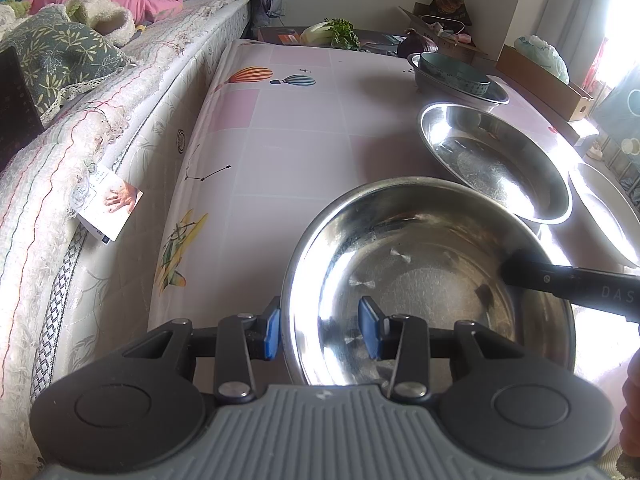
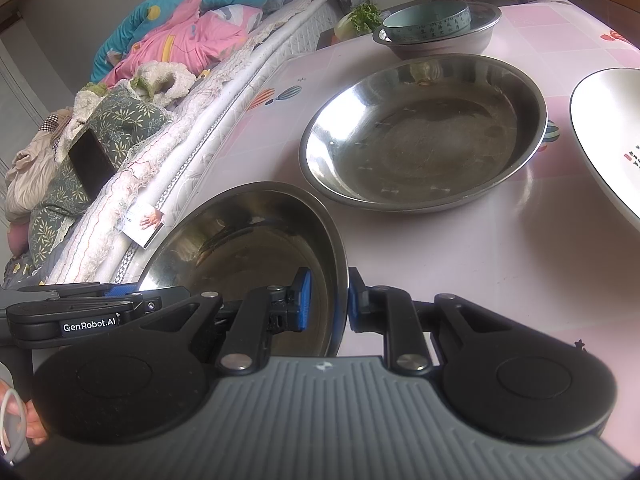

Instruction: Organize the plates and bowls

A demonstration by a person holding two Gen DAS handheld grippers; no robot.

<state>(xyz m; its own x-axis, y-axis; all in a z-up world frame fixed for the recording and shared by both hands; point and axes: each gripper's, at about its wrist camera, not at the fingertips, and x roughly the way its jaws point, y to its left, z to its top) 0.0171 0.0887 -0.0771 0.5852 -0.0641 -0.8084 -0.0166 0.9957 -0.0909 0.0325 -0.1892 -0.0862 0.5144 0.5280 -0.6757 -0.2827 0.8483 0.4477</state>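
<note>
Steel dish, near [image 1: 432, 280]: rests at the front of the counter [image 1: 304, 152], just this side of the big steel dish; not yet stacked.
- Left hand-held gripper [image 1: 323, 330]: jaws partly apart, straddling the near dish's left rim, one pad outside, one inside; whether they press cannot be told.
- Right hand-held gripper [image 2: 326, 302]: jaws nearly closed, pinching the same dish's right rim.
- Big steel dish [image 2: 424, 132]: mid-counter, empty, loose; the landmark for this list.
- Grey bowl [image 2: 436, 36]: beyond the big steel dish, already carrying a blue-green bowl [image 2: 428, 20] inside it. Judged done.
- White plate [image 2: 604, 140]: right of the big steel dish, on its own.
- Bed [image 1: 100, 128]: along the left of the counter.
Progress, as a judgement: one nested pair made; two steel dishes and the plate remain to be gathered.
</note>
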